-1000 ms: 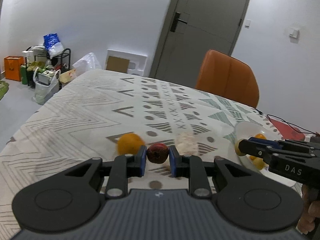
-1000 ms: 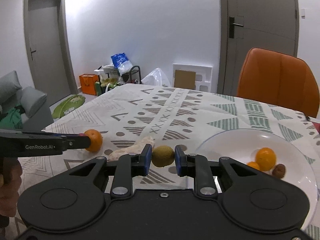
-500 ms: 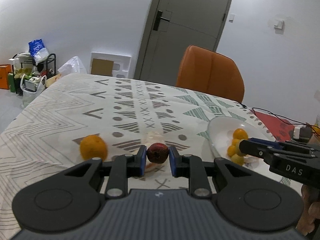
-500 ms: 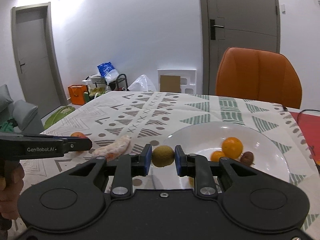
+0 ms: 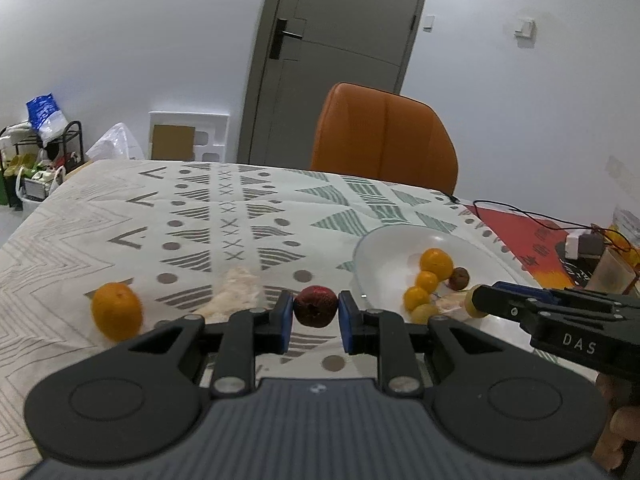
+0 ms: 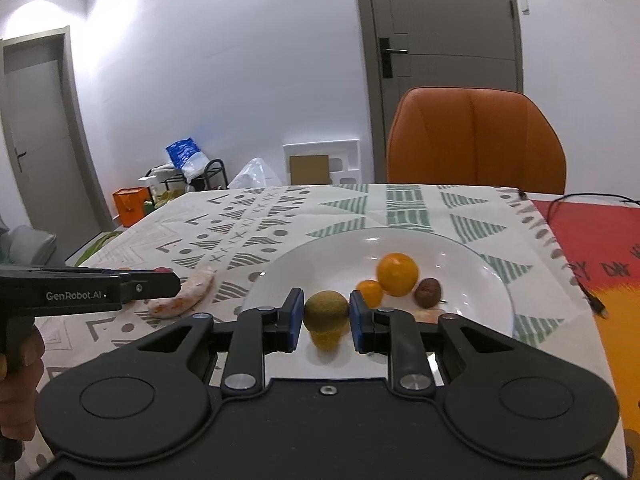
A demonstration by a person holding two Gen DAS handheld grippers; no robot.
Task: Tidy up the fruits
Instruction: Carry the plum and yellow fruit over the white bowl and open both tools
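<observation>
Across the table point(image 5: 120, 216), draped in a patterned cloth, the things run from large to small. At its far edge stands an orange chair point(image 5: 384, 136). Toward the right side of the table lies a white plate point(image 6: 472, 280), holding a large orange point(image 6: 398, 274), a smaller orange point(image 6: 370, 292), a dark brown fruit point(image 6: 428, 292) and, in the left wrist view, two more small yellow-orange fruits near its front edge.

Over the near edge of that plate hangs the right gripper point(image 6: 326, 314), its blue pads clamped on a green-brown kiwi point(image 6: 326, 312). Left of the plate, above the cloth, is the left gripper point(image 5: 316, 312), closed around a dark red fruit point(image 5: 316, 306).

On the cloth left of the left gripper lies a lone orange point(image 5: 116, 316), and between it and the plate a pale netted packet point(image 6: 184, 298).
</observation>
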